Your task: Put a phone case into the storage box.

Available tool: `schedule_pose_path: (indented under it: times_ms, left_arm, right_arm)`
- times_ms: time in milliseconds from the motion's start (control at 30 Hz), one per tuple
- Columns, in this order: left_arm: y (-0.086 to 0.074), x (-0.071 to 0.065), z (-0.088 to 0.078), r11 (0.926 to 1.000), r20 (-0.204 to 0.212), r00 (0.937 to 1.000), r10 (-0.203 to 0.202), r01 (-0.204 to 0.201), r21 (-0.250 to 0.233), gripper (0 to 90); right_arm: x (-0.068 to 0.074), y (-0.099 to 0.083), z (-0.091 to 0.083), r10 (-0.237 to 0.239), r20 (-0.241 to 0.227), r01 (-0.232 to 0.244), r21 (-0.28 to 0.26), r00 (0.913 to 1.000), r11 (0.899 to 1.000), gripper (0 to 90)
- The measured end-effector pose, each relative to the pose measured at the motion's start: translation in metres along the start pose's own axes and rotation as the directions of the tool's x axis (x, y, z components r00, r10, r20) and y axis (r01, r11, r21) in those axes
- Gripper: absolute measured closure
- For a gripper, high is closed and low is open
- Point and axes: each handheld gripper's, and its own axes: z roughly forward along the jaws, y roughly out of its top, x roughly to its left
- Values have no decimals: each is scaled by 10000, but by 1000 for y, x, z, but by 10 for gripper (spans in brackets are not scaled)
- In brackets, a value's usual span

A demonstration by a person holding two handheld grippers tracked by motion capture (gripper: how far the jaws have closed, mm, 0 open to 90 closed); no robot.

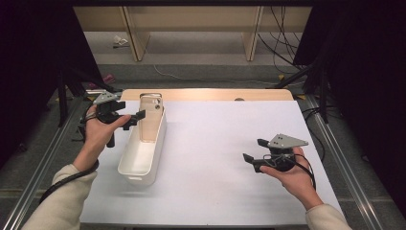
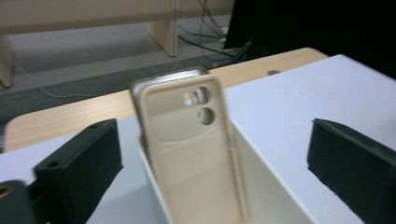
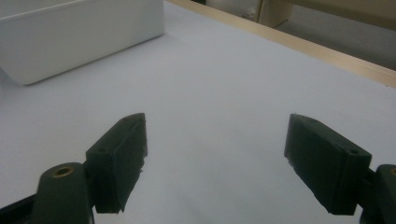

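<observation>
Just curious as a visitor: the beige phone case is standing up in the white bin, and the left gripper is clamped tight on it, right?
Not quite. The phone case does stand in the white bin, but the left gripper is open, its jaws clear of the case on both sides, as the left gripper view shows.

Two handheld black grippers, cream sleeves

Left gripper (image 1: 136,117) and right gripper (image 1: 253,151) each carry blocky black jaws, a grey three-cornered plate (screw-dotted on the right) and a trailing black cable; brass-ringed holes mark the jaw arms.
</observation>
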Motion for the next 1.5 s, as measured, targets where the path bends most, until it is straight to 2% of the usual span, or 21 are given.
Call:
schedule_pose_path:
  times_ms: [333, 700, 1067, 1300, 1500]
  left_arm:
    - [-11, -20, -15, 9982, 79, 9982, 593, -593, 32, 0]
    - [-28, -37, -29, 9975, 263, 9973, 680, -675, -198, 0]
    - [-40, -50, -33, 9968, 492, 9956, 796, -789, -159, 0]
    - [-47, -54, -41, 9945, 523, 9932, 1040, -1032, -169, 0]
    - [-59, -57, -47, 9945, 571, 9929, 1043, -1040, -86, 0]
  right_arm:
    - [-1, 0, -1, 27, 56, -27, -52, 10000, 10000, 212]
    - [-1, 0, -1, 22, 79, -22, -60, 10000, 10000, 210]
    - [0, 0, -1, 29, 47, -28, -89, 10000, 10000, 209]
    - [1, -1, -3, -10, 42, 10, -106, 10000, 9999, 209]
    - [-1, -3, -7, 68, 105, -67, -127, 9999, 9999, 209]
